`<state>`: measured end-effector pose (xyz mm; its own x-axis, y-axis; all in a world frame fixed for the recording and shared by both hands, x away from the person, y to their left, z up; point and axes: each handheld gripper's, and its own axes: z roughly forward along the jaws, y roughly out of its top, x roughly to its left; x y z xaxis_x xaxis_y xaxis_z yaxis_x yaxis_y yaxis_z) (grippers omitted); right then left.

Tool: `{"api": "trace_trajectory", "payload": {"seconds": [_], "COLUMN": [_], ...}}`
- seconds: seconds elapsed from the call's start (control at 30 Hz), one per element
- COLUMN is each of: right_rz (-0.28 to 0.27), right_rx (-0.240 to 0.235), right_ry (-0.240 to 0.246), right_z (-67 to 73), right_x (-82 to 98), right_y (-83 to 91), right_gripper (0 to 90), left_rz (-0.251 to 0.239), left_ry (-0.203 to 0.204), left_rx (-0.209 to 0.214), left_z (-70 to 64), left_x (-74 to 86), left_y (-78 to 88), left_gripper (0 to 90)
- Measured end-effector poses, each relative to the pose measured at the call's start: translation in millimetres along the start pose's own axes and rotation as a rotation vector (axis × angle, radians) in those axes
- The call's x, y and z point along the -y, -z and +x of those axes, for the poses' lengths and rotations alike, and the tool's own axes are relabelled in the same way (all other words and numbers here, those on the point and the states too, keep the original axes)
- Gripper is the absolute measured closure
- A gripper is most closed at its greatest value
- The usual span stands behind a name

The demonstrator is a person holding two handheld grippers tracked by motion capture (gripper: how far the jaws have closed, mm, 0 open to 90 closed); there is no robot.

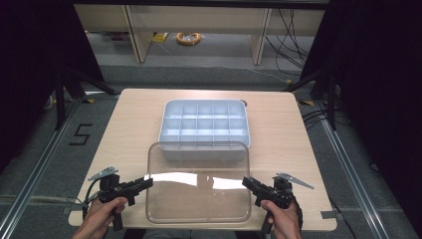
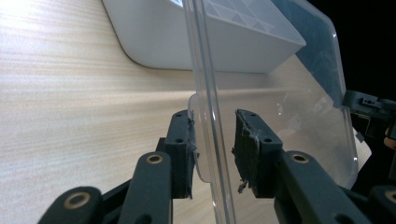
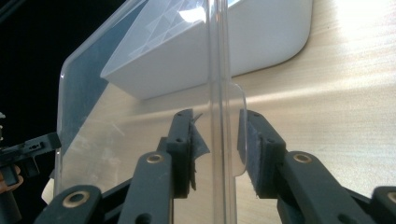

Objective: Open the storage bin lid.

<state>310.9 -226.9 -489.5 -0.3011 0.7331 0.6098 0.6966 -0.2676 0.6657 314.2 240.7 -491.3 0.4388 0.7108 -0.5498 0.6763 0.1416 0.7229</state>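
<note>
Clear plastic lid [image 1: 198, 184] lies between the two tongs, over the near part of the wooden surface [image 1: 129, 124]. Left tongs [image 1: 147, 182] at the lid's left edge; in the left gripper view the jaws of the left tongs [image 2: 212, 149] stand apart, the lid's rim and small tab between them, gap visible on both sides. Right tongs [image 1: 246, 182] at the right edge, jaws likewise apart around the rim, not clamped. White compartment tray [image 1: 205, 124] sits beyond both tongs, just past the lid's far edge.
</note>
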Motion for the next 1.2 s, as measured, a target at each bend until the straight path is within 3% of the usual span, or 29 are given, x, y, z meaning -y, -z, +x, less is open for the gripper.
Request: {"api": "trace_trajectory", "payload": {"seconds": [0.03,0.13,0.2,0.23,0.27,0.33,0.43,0.5,0.77,0.87,0.9,1.0,1.03,1.2], "right_rz": [0.004,0.008,0.004,0.005,0.009,0.014,0.024,0.032,0.04,0.05,0.06,0.07,0.05,0.067], "right_rx": [0.008,0.004,-0.001,-0.01,0.0,0.005,-0.006,0.019,0.028,0.031,0.037,0.039,0.039,0.051], "right_ry": [-0.002,0.006,0.001,-0.03,-0.004,-0.01,-0.013,-0.012,0.009,0.0,-0.04,-0.024,0.013,-0.013], "right_z": [0.5,-0.1,-0.5,1.2,-0.9,-1.9,-3.3,-4.8,-7.0,-7.1,-3.8,-4.8,-8.4,-7.8], "right_x": [0.6,2.0,3.7,5.5,6.0,7.2,9.8,11.0,14.3,15.1,17.1,18.6,20.2,21.0], "right_y": [0.5,2.0,2.8,3.9,3.8,4.2,4.8,3.9,1.5,2.5,3.1,3.8,1.8,3.4], "right_gripper": [66.5,66.5,66.6,66.5,66.5,66.5,66.2,66.2,65.2,65.0,64.8,64.6,64.4,64.1], "left_rz": [0.023,0.024,0.022,0.025,0.047,0.028,0.045,0.042,0.064,0.054,0.062,0.079,0.085,0.099], "left_ry": [-0.014,-0.016,0.004,0.001,-0.024,-0.003,-0.016,-0.006,-0.02,-0.023,-0.019,-0.02,-0.019,-0.019], "left_rx": [-0.009,0.0,-0.004,-0.001,0.011,-0.002,-0.003,0.007,-0.001,-0.011,-0.005,-0.003,0.001,-0.001], "left_z": [0.8,2.2,0.7,1.1,3.4,1.0,1.6,1.9,0.7,-0.8,-0.1,0.8,0.6,0.9], "left_x": [0.4,2.4,2.4,3.0,3.5,5.8,7.6,9.0,13.9,15.8,17.2,17.7,18.4,19.7], "left_y": [1.2,0.0,-1.0,-1.6,-0.6,-3.0,-2.4,-3.9,-3.4,-3.4,-3.5,-3.2,-3.5,-5.6], "left_gripper": [66.4,66.3,66.2,66.3,66.3,66.3,66.4,66.5,65.6,65.5,65.5,65.5,65.5,64.9]}}
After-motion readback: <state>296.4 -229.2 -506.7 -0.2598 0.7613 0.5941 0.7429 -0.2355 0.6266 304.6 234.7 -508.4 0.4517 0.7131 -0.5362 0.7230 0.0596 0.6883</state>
